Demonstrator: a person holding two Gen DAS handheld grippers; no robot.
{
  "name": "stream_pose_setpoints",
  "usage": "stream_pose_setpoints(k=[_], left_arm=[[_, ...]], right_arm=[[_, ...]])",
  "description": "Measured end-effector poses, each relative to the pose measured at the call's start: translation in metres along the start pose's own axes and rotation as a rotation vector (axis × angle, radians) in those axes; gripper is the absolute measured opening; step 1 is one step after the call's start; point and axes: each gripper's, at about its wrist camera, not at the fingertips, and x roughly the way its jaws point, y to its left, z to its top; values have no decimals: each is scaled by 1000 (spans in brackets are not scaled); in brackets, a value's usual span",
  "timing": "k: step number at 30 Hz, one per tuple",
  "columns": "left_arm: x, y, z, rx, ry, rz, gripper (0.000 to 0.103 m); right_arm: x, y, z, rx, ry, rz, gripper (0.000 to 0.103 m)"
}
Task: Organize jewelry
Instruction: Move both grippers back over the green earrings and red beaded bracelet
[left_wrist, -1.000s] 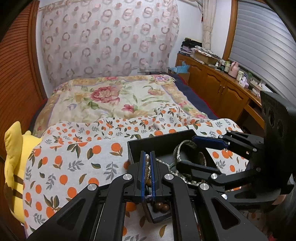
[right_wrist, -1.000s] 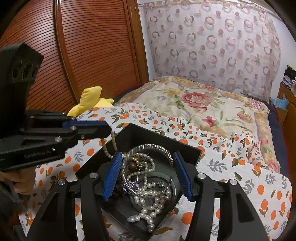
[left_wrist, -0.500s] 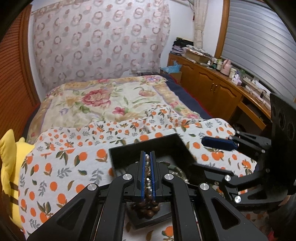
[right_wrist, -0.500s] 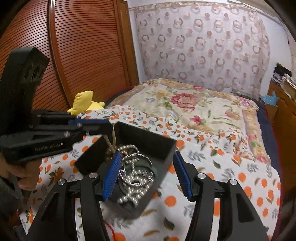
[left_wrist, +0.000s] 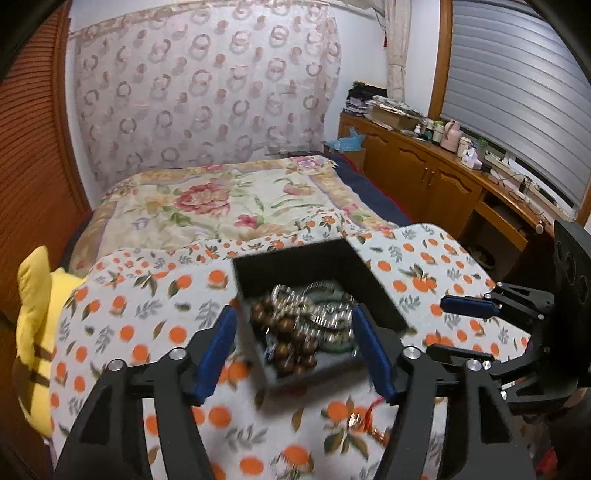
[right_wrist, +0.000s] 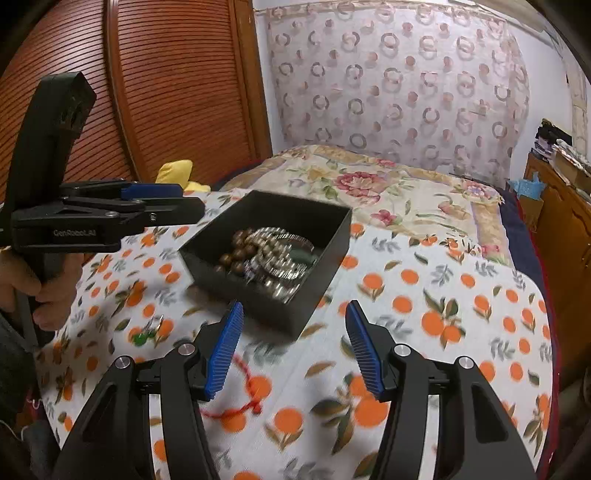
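Observation:
A black jewelry box (left_wrist: 376, 291) (right_wrist: 332, 236) sits on the orange-print cloth. It holds a brown bead bracelet (left_wrist: 291, 343) (right_wrist: 236, 251) and silver chains and bangles (left_wrist: 325, 306) (right_wrist: 277, 254). My left gripper (left_wrist: 295, 350) is open and empty, just in front of and above the box. My right gripper (right_wrist: 293, 347) is open and empty, pulled back from the box's near corner. A red string piece (right_wrist: 240, 402) (left_wrist: 369, 417) and a green-stone piece (right_wrist: 147, 332) lie on the cloth outside the box.
The cloth (right_wrist: 443, 314) covers the near end of a bed with a floral quilt (left_wrist: 221, 206). A yellow plush toy (left_wrist: 33, 302) lies at the left edge. Wooden cabinets (left_wrist: 443, 184) run along the right; a slatted wardrobe door (right_wrist: 166, 92) stands left.
My left gripper opened and let the brown bead bracelet fall into the box. Both grippers drew back from the box; the right one now sits well clear of it.

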Motion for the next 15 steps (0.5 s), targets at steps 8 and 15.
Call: stream_pose_setpoints(k=[8,15], left_arm=[[-17,10,-44,-23,20,52,83],[-20,15,-83,-39,74,52,85]], right_arm=[[-3,21,-28,-15,43,4,50],[17,34,-42,-59,132,2,38]])
